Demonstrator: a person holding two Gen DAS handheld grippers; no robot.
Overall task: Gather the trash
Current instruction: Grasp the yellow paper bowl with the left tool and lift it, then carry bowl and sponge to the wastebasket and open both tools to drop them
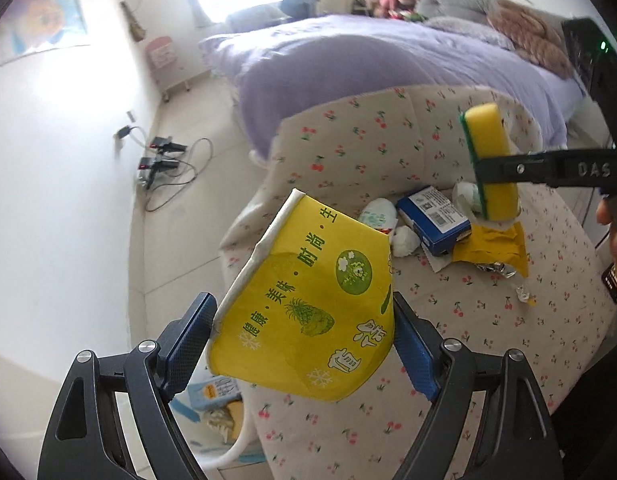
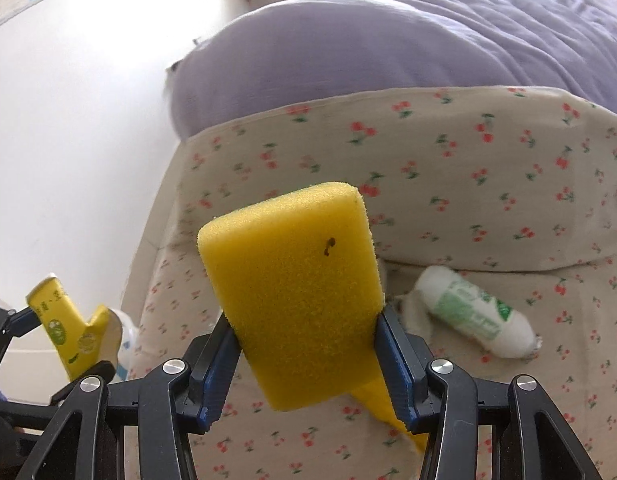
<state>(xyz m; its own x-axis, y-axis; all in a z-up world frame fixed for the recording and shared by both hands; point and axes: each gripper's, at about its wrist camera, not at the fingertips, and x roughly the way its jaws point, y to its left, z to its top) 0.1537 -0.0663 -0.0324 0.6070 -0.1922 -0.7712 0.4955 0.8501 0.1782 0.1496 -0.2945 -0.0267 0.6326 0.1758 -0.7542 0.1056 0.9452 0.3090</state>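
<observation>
The left gripper [image 1: 304, 344] has its two blue-padded jaws clamped on either side of a squashed yellow paper cup [image 1: 304, 304], printed with a pineapple and green Chinese lettering. The cup is lifted clear of the surface below. The right gripper [image 2: 308, 364] has its jaws pressed into the sides of a yellow sponge [image 2: 296, 292], which stands up between them; in the left wrist view a green scouring layer shows along one edge.

Below both grippers lies a cherry-print cloth [image 1: 468, 320] covering a rounded seat or cushion. More trash rests on it, in a loose cluster: a blue box [image 1: 432, 216], a white crumpled tissue [image 1: 404, 240], a white and green packet [image 2: 472, 312], and a yellow wrapper [image 1: 492, 248] with foil at its edge. Beyond the cloth is a bed with a lilac cover [image 1: 368, 60].

Judging by this, the step in hand is carrying two picked-up pieces away for disposal, with the cluster not yet collected. The next move calls for finding a bin or bag and letting each piece go over it.

No bin is clearly visible. A white curved edge with paper scraps [image 1: 220, 400] shows under the left gripper, beside the seat, but what it is cannot be told. The person appears only as a hand at the right edge. The far room is blurred and overexposed.
</observation>
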